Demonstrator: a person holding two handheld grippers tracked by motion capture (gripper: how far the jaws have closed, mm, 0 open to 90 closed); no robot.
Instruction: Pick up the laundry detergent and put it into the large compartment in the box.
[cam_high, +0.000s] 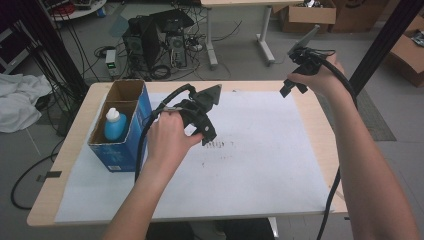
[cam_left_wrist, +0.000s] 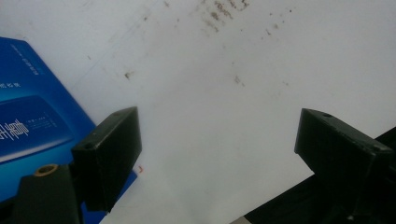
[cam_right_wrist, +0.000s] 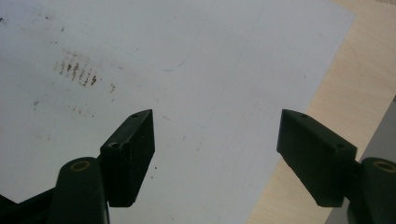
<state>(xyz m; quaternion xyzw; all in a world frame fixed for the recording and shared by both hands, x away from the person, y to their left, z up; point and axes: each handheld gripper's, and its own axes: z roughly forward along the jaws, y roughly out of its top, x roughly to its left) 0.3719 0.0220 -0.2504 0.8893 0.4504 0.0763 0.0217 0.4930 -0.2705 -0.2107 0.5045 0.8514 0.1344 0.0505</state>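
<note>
Open white paper (cam_high: 260, 165) is lying free ahead of my left hand-held gripper (cam_high: 207, 135); the blue box (cam_high: 122, 145) is standing just beside it, blocking leftward passage.

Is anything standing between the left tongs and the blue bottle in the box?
Yes. The bottle sits down inside the blue box, whose side wall stands between it and the open left tongs over the paper.
</note>
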